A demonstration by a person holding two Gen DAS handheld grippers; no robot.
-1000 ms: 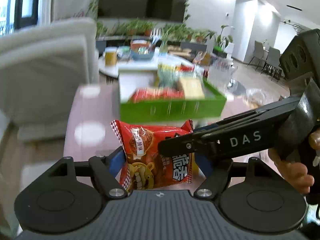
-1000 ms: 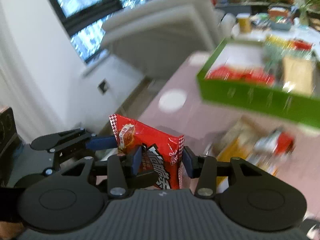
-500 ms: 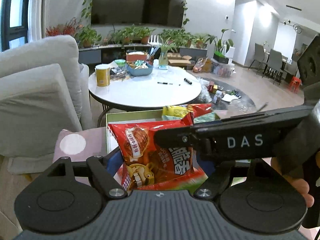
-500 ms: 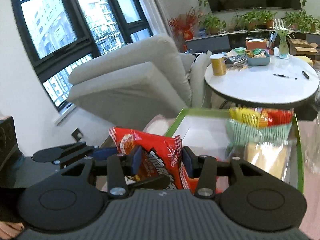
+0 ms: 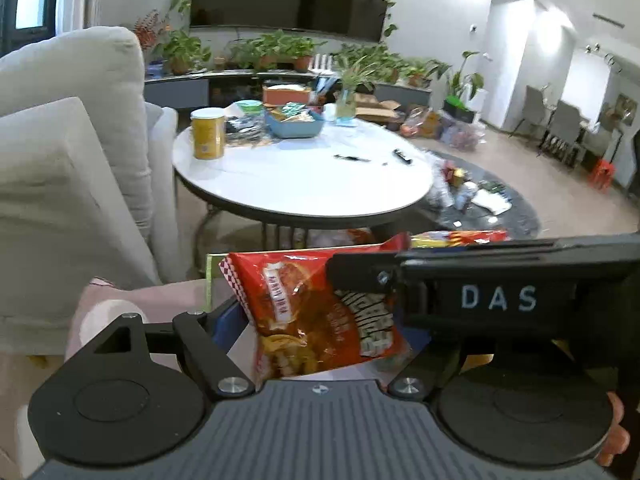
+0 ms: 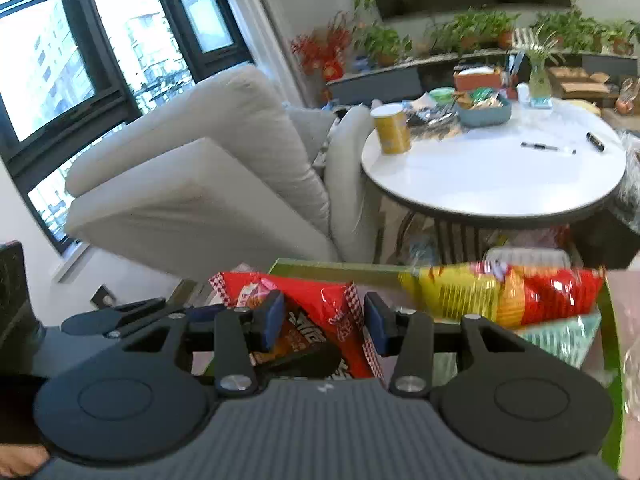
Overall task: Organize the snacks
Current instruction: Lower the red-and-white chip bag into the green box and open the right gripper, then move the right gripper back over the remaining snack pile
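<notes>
Red snack bag [image 6: 320,320] pinched in right gripper [image 6: 324,320] over green box [image 6: 612,344]; left gripper [image 5: 320,332] spread, pads off bag; early release risks bag landing outside box

The right gripper [image 6: 323,320] is squeezing a red snack bag [image 6: 320,316] between its two blue pads [image 6: 272,318]. The bag is hanging over the near corner of a green box [image 6: 332,268]. A yellow and red bag [image 6: 500,292] is lying inside the box. Behind it, a round white table [image 6: 492,172] is standing beside a pale sofa [image 6: 200,184].
</notes>
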